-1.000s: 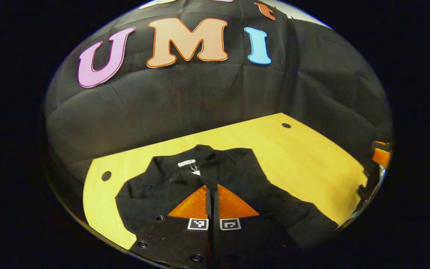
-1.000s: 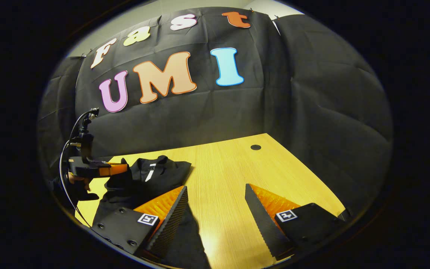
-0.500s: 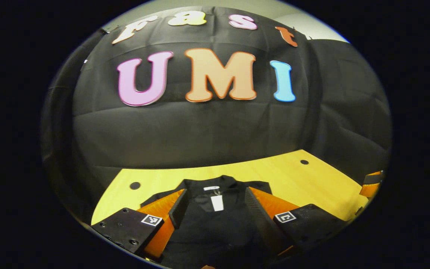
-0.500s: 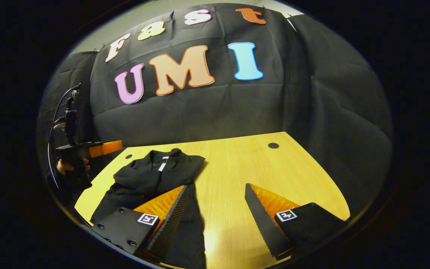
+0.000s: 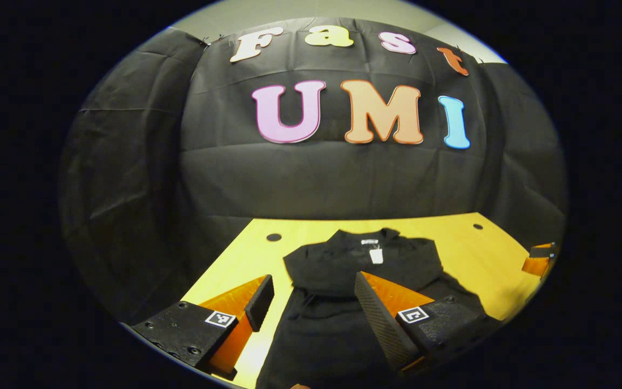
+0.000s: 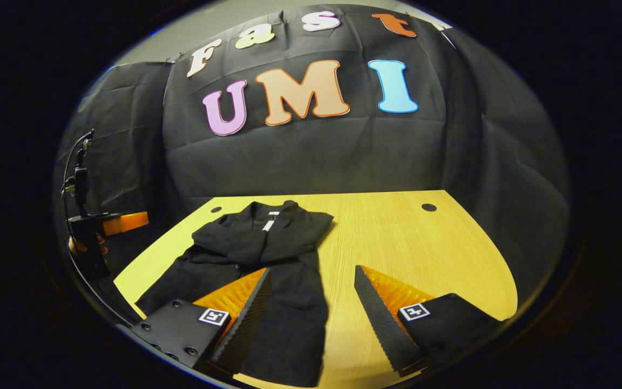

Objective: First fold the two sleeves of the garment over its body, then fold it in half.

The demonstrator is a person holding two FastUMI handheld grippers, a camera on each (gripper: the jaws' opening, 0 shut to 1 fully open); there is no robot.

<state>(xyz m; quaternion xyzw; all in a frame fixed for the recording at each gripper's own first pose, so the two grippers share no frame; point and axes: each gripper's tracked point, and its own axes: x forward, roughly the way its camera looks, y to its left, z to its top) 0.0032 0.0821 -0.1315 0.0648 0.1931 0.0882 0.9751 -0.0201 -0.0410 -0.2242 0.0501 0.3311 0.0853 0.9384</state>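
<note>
**Sleeves look crossed over a black garment, half-fold not yet made**

Now both hand-held grippers hover open above a wooden desk point(image 6: 397, 237), each gripping nothing. A black garment point(image 6: 268, 254) lies flat on the desk, collar toward the far wall at 12 o'clock, hem toward the viewer at 6 o'clock. Its sleeves appear to be folded across the chest, so the half-fold seems to be what remains.

From the right gripper view, the right hand-held gripper point(image 6: 311, 319) has its jaws spread wide over the garment's 3 o'clock edge and the bare desk beside it. The left hand-held gripper point(image 5: 311, 310) is likewise spread, above the lower body of the garment.

One risk: pinching only the top layer at the hem would drag a sleeve loose and undo the fold. Uneven lifting by the two sides could skew the fold line.

Seen from the right gripper view, a hand point(image 6: 81, 246) holds the other gripper off the desk at 9 o'clock. A white neck label point(image 5: 377, 255) reads clearest in the left gripper view.
</note>
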